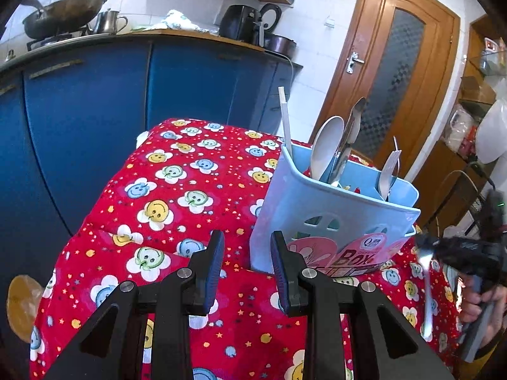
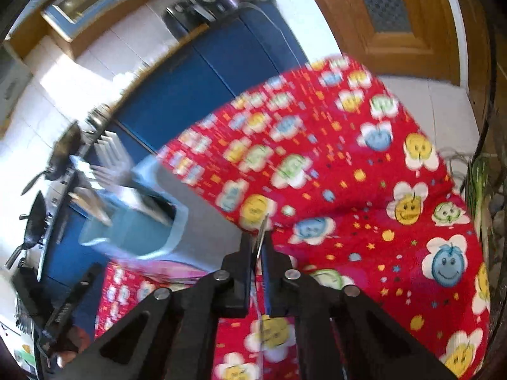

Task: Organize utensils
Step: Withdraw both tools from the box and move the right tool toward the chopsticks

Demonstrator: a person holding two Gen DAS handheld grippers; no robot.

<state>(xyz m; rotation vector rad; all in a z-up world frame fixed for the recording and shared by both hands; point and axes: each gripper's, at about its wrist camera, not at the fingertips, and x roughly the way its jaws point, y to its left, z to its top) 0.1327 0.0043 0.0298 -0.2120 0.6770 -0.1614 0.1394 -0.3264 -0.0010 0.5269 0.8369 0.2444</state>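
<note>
Blue utensil box (image 1: 332, 218) stands on the red smiley cloth (image 1: 177, 190), just ahead-right of the left gripper (image 1: 247, 266), whose jaws are partly apart with nothing between them. Spoons (image 1: 326, 148) and tongs (image 1: 348, 136) stand upright in the box. Right gripper (image 2: 257, 243) is clamped on a thin metal utensil (image 2: 262, 228), long axis running along the fingers, tip poking out forward; box sits to its left, blurred.

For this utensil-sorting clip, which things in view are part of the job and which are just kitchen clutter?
Part of the job:
- blue utensil box on the red cloth
- white spoon and tongs standing in it
- thin metal utensil pinched in the right gripper
- left gripper, open and empty

Just lying about:
- wok
- metal jug
- air fryer
- door
</note>
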